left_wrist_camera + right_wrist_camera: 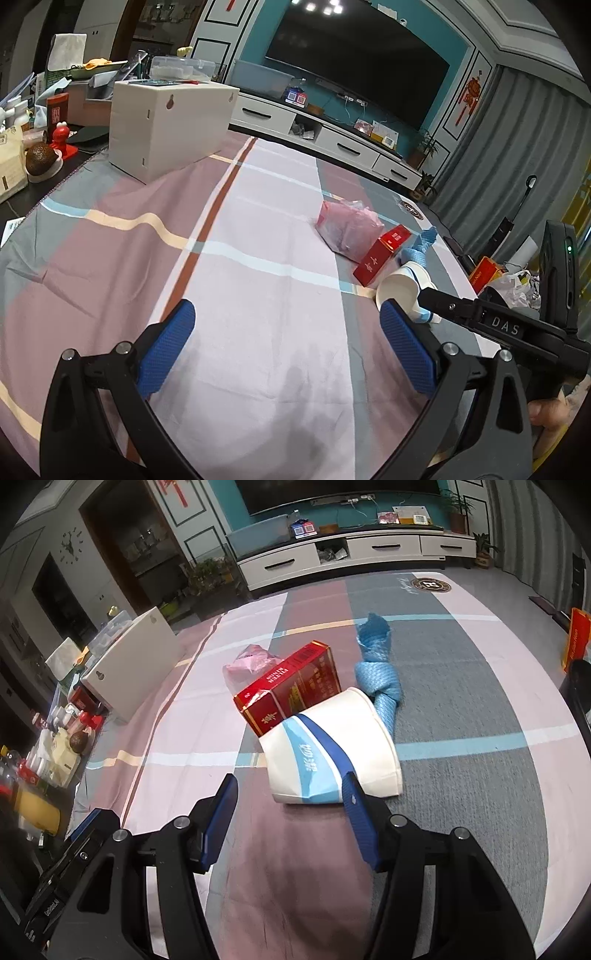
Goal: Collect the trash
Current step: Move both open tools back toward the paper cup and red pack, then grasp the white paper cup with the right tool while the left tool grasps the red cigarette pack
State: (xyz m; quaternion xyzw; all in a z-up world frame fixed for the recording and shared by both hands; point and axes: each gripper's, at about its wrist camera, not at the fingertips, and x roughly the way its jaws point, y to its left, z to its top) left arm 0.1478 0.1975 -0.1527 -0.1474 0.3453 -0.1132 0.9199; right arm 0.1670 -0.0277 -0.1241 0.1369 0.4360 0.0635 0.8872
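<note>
A white paper cup [332, 753] with a blue band lies on its side on the patterned cloth, its base towards my right gripper [291, 790]. That gripper is open, its right finger just touching the cup's base. A red cigarette box [291, 686] leans behind the cup. A crumpled pink plastic bag [247, 662] lies behind the box, and a knotted blue cloth [380, 679] lies to the right. My left gripper [288, 317] is open and empty over bare cloth; in its view the cup [400, 286], box [382, 254] and bag [347, 229] sit to its right.
A white box [166, 125] stands at the cloth's far left, also seen in the right wrist view [136, 661]. Cluttered bottles, boxes and a red figure [61, 138] crowd the dark tabletop left of the cloth. A TV cabinet [354, 554] stands beyond the table.
</note>
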